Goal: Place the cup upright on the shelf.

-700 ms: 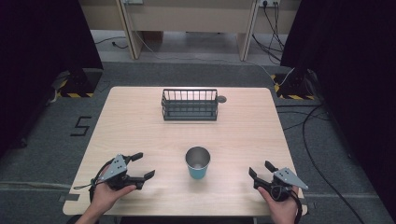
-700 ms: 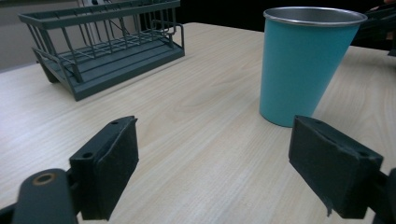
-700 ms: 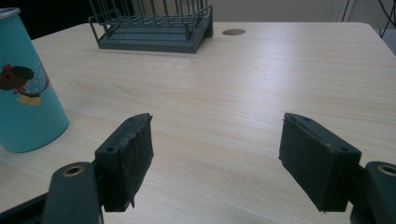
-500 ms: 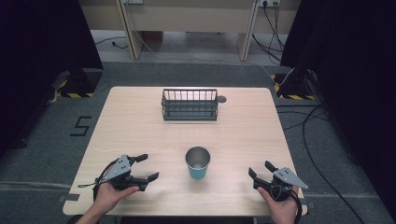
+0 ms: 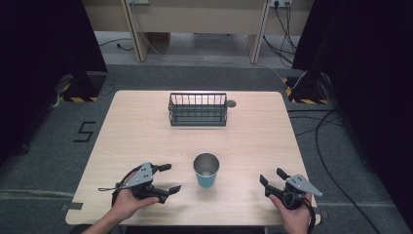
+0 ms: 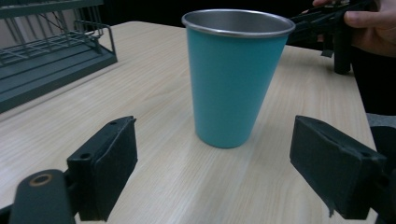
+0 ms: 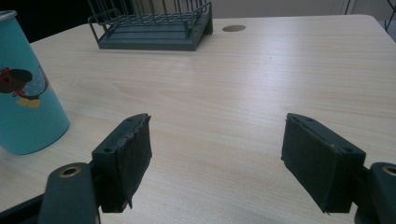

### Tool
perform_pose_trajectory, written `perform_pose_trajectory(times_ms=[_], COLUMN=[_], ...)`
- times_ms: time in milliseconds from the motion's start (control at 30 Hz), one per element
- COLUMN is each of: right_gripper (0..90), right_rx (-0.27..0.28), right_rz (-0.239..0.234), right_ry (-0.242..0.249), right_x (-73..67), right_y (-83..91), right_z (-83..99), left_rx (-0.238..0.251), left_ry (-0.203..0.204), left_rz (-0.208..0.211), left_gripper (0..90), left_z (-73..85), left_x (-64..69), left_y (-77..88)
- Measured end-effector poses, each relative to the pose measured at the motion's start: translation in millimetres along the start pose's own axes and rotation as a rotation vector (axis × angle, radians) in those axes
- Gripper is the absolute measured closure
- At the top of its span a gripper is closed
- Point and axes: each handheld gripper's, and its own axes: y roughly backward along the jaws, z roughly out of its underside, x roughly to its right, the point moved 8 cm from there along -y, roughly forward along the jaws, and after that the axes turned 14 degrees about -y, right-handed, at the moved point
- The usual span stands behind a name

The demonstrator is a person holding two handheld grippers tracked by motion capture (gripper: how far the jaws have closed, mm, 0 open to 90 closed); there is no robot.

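Observation:
A teal metal cup (image 5: 206, 169) stands upright near the table's front middle. My left gripper (image 5: 171, 177) lies just left of it, open, with its jaws pointing at the cup and a short gap between them and it. In the left gripper view the cup (image 6: 233, 79) stands straight ahead beyond the wide-open left gripper (image 6: 215, 168). My right gripper (image 5: 272, 175) rests open at the front right, apart from the cup. In the right gripper view the right gripper (image 7: 217, 158) holds nothing, and the cup (image 7: 25, 93), with a cartoon print, is at far left.
A dark wire rack (image 5: 197, 109) sits at the back middle of the wooden table (image 5: 253, 136), with a round cable hole (image 5: 231, 103) beside it. The other hand and its gripper (image 6: 336, 23) appear beyond the cup in the left gripper view.
My left gripper has slid to the right, closer to the cup, and stays open. The right gripper and the cup have not moved.

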Motion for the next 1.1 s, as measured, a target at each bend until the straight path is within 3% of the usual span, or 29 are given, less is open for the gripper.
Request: perform_pose_trajectory(times_ms=[600,1100], right_gripper=[25.2,25.1], right_rx=[-0.002,-0.004], right_rz=[-0.002,-0.006], right_ry=[0.000,-0.005], right_x=[0.4,0.7], right_y=[-0.2,0.0], right_z=[-0.1,-0.2], left_rx=[0.011,0.009], left_ry=[-0.011,-0.023], left_rz=[0.040,0.082], left_gripper=[14.5,14.4], left_z=[-14.6,-19.7], left_x=[0.4,3.3], left_y=[-39.2,-59.9])
